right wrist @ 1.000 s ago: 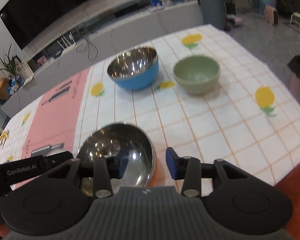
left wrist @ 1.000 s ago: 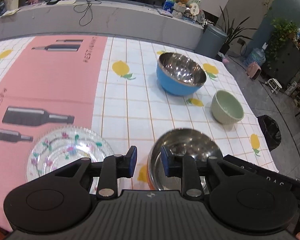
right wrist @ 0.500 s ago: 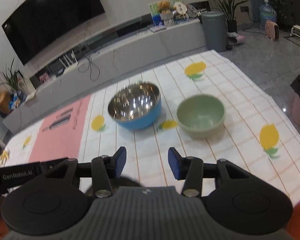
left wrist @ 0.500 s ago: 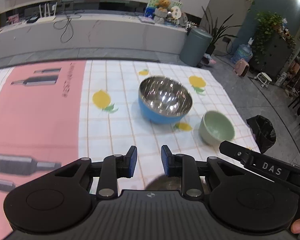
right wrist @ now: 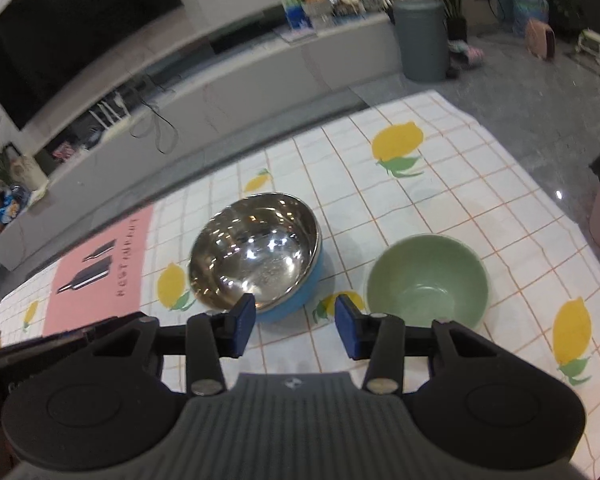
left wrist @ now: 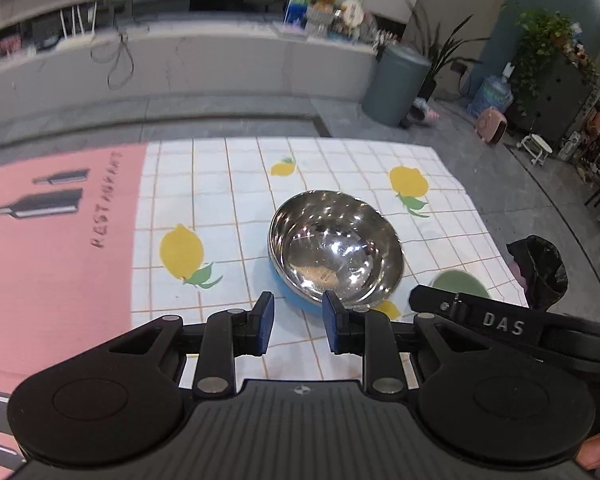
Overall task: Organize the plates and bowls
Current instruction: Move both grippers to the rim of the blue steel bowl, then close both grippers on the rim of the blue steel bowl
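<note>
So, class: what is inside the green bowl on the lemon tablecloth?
Nothing shows inside the green bowl: its pale floor and far wall look bare. The right gripper's finger covers a little of the near rim; that part cannot be checked.

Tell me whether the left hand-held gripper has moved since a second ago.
Yes. The left hand-held gripper moved forward across the tablecloth: the blue steel bowl, far ahead earlier, now sits just beyond its fingertips.

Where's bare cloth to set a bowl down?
Open squares left of the blue bowl, toward the pink mat. More free cloth at the far edge, between the two far lemon prints. Tight spot: the gap between the blue bowl and the green bowl, right ahead of the right claw.
</note>
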Tool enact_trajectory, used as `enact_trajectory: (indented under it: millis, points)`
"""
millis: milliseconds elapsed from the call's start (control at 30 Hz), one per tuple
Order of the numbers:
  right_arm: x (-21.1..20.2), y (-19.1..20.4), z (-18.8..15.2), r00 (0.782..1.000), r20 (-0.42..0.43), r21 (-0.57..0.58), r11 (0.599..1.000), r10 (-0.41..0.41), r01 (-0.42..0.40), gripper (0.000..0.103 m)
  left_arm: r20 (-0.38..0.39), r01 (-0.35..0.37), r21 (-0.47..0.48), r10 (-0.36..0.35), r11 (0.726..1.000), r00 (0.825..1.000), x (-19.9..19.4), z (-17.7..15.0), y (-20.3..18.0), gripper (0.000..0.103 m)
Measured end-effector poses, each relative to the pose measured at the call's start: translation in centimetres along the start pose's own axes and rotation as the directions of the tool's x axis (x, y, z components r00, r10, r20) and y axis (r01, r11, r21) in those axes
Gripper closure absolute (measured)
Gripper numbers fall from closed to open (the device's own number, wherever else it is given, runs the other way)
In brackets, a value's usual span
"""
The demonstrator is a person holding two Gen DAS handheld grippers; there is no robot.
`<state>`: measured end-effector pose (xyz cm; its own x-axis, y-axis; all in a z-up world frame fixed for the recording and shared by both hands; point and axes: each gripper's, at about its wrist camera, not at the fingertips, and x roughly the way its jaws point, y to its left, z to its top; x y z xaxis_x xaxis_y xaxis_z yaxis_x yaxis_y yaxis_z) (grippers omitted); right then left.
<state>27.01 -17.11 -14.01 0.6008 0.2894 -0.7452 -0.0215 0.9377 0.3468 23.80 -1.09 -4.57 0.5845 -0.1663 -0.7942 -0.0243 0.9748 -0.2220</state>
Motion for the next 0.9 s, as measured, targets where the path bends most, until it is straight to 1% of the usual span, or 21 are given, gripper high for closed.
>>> enact_trajectory:
  millis: [67,133,200,300,367,400,433,500,567,700,767,800,833,900]
  points:
    - [1.6,-0.2,0.9,0.999,-0.046,0.039,0.999,0.003,-0.002,0.065,-0.028,0.003,-0.026,-0.004,1.0,1.0,1.3,0.9,0.4,0.074]
    - [3.2,-0.5,1.6,0.996,-0.09,0.086,0.996,0.014,-0.006,0.071,-0.056,0.013,-0.046,-0.015,0.999,0.998,2.7,1.7,0.8,0.074]
    - [4.4,-0.5,2.1,0.993,-0.121,0.109,0.994,0.001,0.013,0.072,-0.072,0.008,-0.046,-0.011,0.999,0.997,3.8,2.4,1.0,0.074]
    - [5.6,-0.4,2.7,0.991,-0.132,0.099,0.994,-0.023,0.036,0.072,-0.09,-0.014,-0.045,0.01,0.999,0.996,5.3,3.0,1.3,0.074]
    - [6.3,-0.3,3.0,0.989,-0.144,0.097,0.994,-0.027,0.042,0.074,-0.105,-0.02,-0.057,0.014,0.998,0.994,6.3,3.2,1.5,0.074]
    - [6.7,-0.2,3.2,0.988,-0.151,0.095,0.994,-0.035,0.049,0.078,-0.109,-0.019,-0.059,0.012,0.998,0.994,6.7,3.3,1.5,0.074]
    - [7.0,-0.3,3.3,0.987,-0.157,0.093,0.994,-0.042,0.057,0.078,-0.116,-0.016,-0.061,0.009,0.998,0.993,7.1,3.4,1.5,0.074]
    - [7.7,-0.3,3.4,0.984,-0.167,0.092,0.993,-0.054,0.071,0.079,-0.129,-0.017,-0.065,0.009,0.998,0.992,7.9,3.6,1.5,0.074]
    - [8.3,-0.4,3.6,0.982,-0.177,0.097,0.992,-0.059,0.077,0.079,-0.138,-0.037,-0.071,0.027,0.997,0.99,8.6,3.6,1.6,0.074]
    - [9.1,-0.5,3.8,0.979,-0.189,0.095,0.991,-0.072,0.091,0.082,-0.155,-0.057,-0.079,0.044,0.995,0.987,9.6,3.8,2.0,0.081]
    - [9.5,-0.5,3.9,0.978,-0.193,0.093,0.991,-0.078,0.097,0.083,-0.16,-0.065,-0.071,0.052,0.995,0.986,10.0,3.7,1.9,0.086]
    - [9.6,-0.5,3.9,0.977,-0.197,0.092,0.991,-0.08,0.099,0.085,-0.16,-0.067,-0.067,0.056,0.995,0.985,10.1,3.7,1.7,0.091]
    - [9.8,-0.6,3.8,0.977,-0.199,0.092,0.991,-0.081,0.101,0.088,-0.156,-0.066,-0.067,0.055,0.996,0.986,10.2,3.6,1.7,0.092]
    - [9.8,-0.6,3.7,0.977,-0.195,0.086,0.991,-0.087,0.105,0.092,-0.153,-0.074,-0.065,0.063,0.995,0.986,10.1,3.6,1.6,0.092]
